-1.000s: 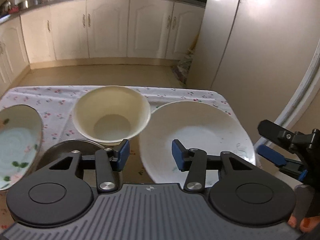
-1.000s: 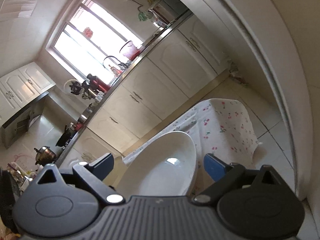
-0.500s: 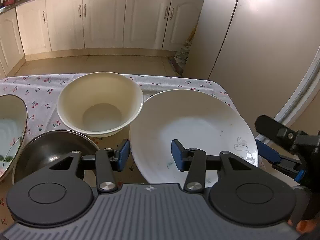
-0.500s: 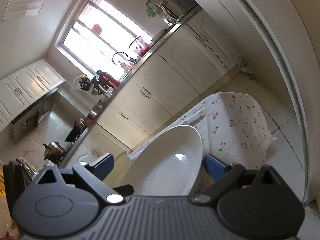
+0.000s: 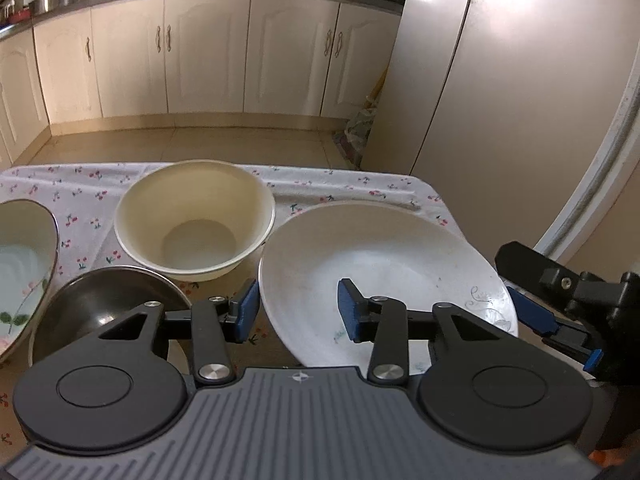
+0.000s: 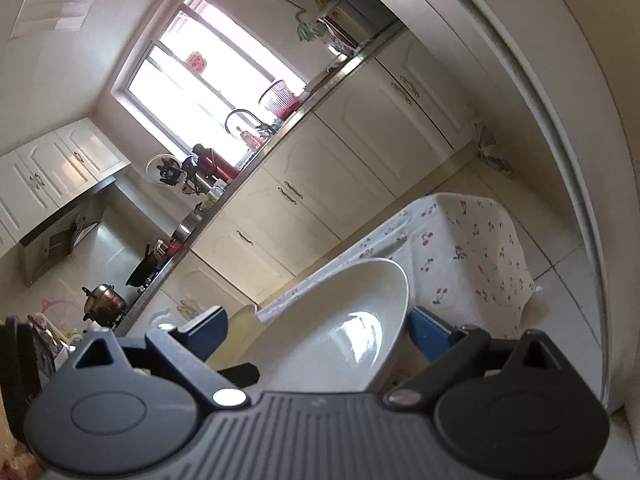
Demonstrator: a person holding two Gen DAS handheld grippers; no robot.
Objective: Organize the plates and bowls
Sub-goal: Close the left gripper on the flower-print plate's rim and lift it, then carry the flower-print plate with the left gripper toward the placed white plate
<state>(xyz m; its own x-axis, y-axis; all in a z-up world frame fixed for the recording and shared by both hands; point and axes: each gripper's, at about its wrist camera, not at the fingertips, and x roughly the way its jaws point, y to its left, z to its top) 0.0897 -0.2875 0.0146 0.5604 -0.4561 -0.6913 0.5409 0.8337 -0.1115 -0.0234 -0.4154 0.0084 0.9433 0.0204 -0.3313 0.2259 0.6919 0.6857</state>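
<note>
A large white plate [image 5: 384, 264] lies on the cherry-print tablecloth [image 5: 60, 192] at the right. A cream bowl [image 5: 195, 220] stands behind and left of it, a dark metal bowl [image 5: 100, 304] at front left, and a flowered plate [image 5: 20, 264] at the far left edge. My left gripper [image 5: 298, 310] is open, its fingers straddling the white plate's near left rim. My right gripper [image 6: 320, 332] is open around the white plate [image 6: 340, 336], rolled on its side; it shows at the plate's right edge in the left wrist view [image 5: 548, 312].
A tall fridge [image 5: 500, 80] stands close to the table's right side. Cream kitchen cabinets [image 5: 200, 48] line the far wall across a tiled floor. The table's far edge [image 5: 280, 170] runs just behind the cream bowl.
The left wrist view has shifted so the dishes sit further right and the dark bowl shows more. The right gripper stays at the white plate's right rim, still open.
</note>
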